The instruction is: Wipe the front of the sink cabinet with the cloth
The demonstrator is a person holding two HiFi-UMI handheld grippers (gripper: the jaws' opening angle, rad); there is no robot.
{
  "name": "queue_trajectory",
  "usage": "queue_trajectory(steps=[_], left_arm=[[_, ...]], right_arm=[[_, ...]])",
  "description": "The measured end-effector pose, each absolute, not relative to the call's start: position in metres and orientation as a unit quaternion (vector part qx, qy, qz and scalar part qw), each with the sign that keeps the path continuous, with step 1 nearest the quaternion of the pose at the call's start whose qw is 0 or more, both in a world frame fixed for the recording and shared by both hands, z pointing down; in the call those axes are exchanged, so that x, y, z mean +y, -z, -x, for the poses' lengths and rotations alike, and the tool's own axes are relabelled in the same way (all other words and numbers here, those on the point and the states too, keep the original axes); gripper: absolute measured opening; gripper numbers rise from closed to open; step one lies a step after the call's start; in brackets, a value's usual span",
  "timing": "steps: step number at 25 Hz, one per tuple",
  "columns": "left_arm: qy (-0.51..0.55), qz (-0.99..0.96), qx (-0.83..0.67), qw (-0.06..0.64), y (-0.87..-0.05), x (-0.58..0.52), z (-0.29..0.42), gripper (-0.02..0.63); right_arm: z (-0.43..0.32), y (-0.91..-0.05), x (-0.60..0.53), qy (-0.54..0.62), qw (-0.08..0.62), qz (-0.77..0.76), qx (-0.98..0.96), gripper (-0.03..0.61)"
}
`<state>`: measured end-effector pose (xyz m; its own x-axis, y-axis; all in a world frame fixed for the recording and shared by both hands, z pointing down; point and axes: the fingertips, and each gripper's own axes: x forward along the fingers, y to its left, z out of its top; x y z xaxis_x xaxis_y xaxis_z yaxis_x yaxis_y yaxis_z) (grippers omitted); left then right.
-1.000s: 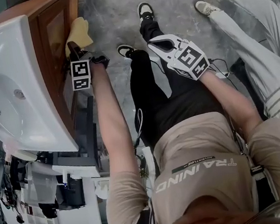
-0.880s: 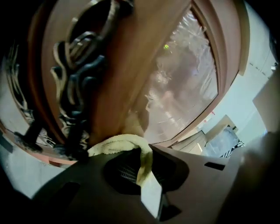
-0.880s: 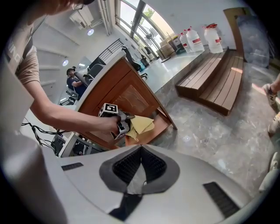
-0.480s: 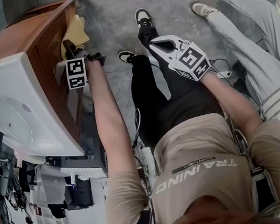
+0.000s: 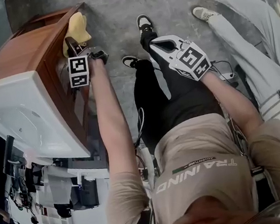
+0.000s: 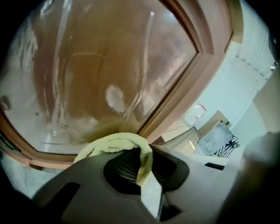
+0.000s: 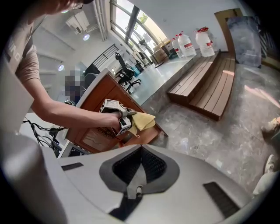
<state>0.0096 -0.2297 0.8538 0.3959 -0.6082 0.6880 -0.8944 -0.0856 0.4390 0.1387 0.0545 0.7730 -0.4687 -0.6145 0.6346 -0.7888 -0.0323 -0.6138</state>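
Observation:
The wooden sink cabinet (image 5: 45, 49) stands at the left of the head view with a white basin (image 5: 23, 119) on top. My left gripper (image 5: 72, 43) is shut on a yellow cloth (image 5: 77, 28) and presses it against the cabinet front near its lower far corner. In the left gripper view the cloth (image 6: 114, 142) bulges out of the jaws right against the glossy wood panel (image 6: 105, 65). My right gripper (image 5: 155, 42) hangs shut and empty over my legs, away from the cabinet. The right gripper view shows the left gripper (image 7: 114, 114), the cloth (image 7: 143, 121) and the cabinet (image 7: 98, 98).
Other people's legs and shoes (image 5: 239, 14) stand on the grey floor at the right. Cables and equipment (image 5: 53, 189) crowd the near side of the cabinet. A low wooden bench (image 7: 210, 87) and water bottles (image 7: 197, 43) lie farther off.
The head view has swung so the cabinet appears turned. The left gripper with the cloth has slid slightly along the cabinet front. The right gripper has stayed about where it was.

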Motion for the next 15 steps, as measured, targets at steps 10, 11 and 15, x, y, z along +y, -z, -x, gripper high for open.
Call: queue_trajectory(steps=[10,11,15], left_arm=[[-0.166,-0.72,-0.514,0.437,-0.845,-0.234,-0.036,0.04],[-0.165,-0.723,-0.509,0.437,-0.844,-0.235,-0.041,0.04],[-0.159,-0.736,-0.493,0.436,-0.836,-0.24,-0.06,0.04]], right_arm=[[-0.164,-0.762,0.035,-0.493,0.087,-0.511,-0.698,0.012],[-0.164,-0.761,0.034,-0.493,0.087,-0.511,-0.699,0.012],[-0.166,-0.759,0.032,-0.492,0.088,-0.509,-0.701,0.012]])
